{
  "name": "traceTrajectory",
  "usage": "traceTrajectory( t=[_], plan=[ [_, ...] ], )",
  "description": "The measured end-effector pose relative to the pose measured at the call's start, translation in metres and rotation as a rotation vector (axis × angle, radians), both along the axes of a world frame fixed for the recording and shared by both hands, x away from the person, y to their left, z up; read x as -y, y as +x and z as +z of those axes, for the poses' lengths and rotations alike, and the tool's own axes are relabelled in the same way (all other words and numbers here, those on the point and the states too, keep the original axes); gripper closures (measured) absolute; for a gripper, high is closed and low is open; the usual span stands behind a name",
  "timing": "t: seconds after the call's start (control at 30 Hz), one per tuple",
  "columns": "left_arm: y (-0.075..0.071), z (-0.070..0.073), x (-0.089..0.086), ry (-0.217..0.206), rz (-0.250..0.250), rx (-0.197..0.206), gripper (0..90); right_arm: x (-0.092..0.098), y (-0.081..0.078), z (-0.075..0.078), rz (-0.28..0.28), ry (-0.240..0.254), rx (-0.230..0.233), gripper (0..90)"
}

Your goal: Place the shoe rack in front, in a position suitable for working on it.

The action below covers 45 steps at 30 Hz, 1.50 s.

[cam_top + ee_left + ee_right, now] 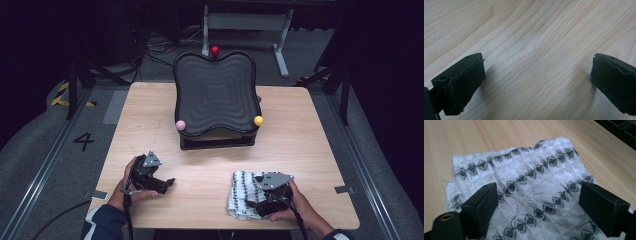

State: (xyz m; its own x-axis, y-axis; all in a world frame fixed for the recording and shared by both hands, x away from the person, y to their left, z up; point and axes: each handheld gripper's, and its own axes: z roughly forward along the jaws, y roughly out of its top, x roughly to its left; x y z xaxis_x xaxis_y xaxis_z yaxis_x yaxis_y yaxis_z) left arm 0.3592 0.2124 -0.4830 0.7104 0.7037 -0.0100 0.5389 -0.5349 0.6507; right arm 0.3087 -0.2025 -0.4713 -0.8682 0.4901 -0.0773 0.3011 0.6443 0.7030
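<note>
Setting: a light wooden tabletop (310, 135) seen from above, with a person's forearms coming in from the near edge.
Cloth: a folded white cloth (243, 194) with rows of dark diamond patterning lies flat near the front right of the tabletop; loose threads show on its surface (524, 182).
Right claw: the right claw (261, 199) hovers over the cloth, jaws spread wide with the fabric between them (536, 202), nothing gripped.
Left claw: the left claw (167, 183) rests low at the front left, well apart from the cloth, jaws wide open over bare wood (536, 75).
Tray: a black wavy-edged tray (215, 92) sits tilted on a stand at the back, with a pink ball (180, 125), a yellow ball (258, 120) and a red ball (215, 50) at its rim.
Step in hand: likely picking up the cloth.
Doing it well: lower the right claw until both jaws press into the fabric, pinch all the folded layers together rather than stray threads, and close fully before lifting.
</note>
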Motion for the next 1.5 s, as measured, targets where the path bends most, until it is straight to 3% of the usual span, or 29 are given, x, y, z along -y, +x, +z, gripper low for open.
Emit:
traceTrajectory(
  t=[0.03,0.2,0.33,0.47,0.6,0.63,0.77,0.9,0.97,1.17,1.2,1.23,1.27,1.3,1.5],
  plan=[
    [0.000,0.000,0.000,0.000,0.000,0.000,0.0,-0.002,0.000,-0.005,-0.001,-0.015,-0.011,15.0],
    [0.000,0.000,0.000,-0.003,0.002,-0.002,0.0,0.004,0.005,-0.009,0.011,0.028,-0.068,15.4],
    [-0.001,0.000,0.000,-0.002,0.004,-0.002,0.0,0.003,0.005,-0.006,0.031,0.013,-0.084,22.6],
    [-0.001,-0.001,0.001,-0.005,0.010,0.002,0.0,0.004,0.002,-0.002,0.051,0.010,-0.089,44.3],
    [-0.001,0.000,0.002,0.002,0.016,0.003,0.3,0.006,0.002,-0.002,0.048,0.019,-0.086,56.8],
    [0.000,0.000,0.004,-0.008,0.026,0.006,1.4,0.008,0.003,-0.001,0.043,0.021,-0.085,64.9],
    [0.001,0.001,0.010,-0.032,0.040,0.025,13.0,0.011,0.003,-0.001,0.052,0.023,-0.077,72.9],
    [0.005,0.002,0.015,-0.037,0.049,0.035,16.2,0.015,0.004,0.000,0.051,0.008,-0.063,76.0],
    [0.012,0.003,0.018,-0.098,0.071,0.031,17.0,0.020,0.007,0.000,0.036,0.009,-0.060,76.4],
    [0.028,0.015,0.032,-0.115,0.093,0.107,20.1,0.030,0.012,0.000,-0.005,0.008,-0.054,76.5],
    [0.034,0.021,0.035,-0.149,0.116,0.141,21.0,0.032,0.012,-0.001,-0.007,0.011,-0.052,76.5],
    [0.034,0.021,0.035,-0.149,0.116,0.141,22.2,0.033,0.013,-0.001,-0.011,0.016,-0.059,76.5],
    [0.042,0.026,0.040,-0.181,0.144,0.166,22.3,0.035,0.014,-0.001,-0.013,0.026,-0.066,76.6],
    [0.045,0.028,0.042,-0.188,0.154,0.177,23.7,0.037,0.015,-0.002,-0.014,0.032,-0.069,76.6],
    [0.059,0.024,0.062,-0.158,0.150,0.201,31.7,0.044,0.015,-0.002,-0.030,0.031,-0.055,76.2]
  ],
)
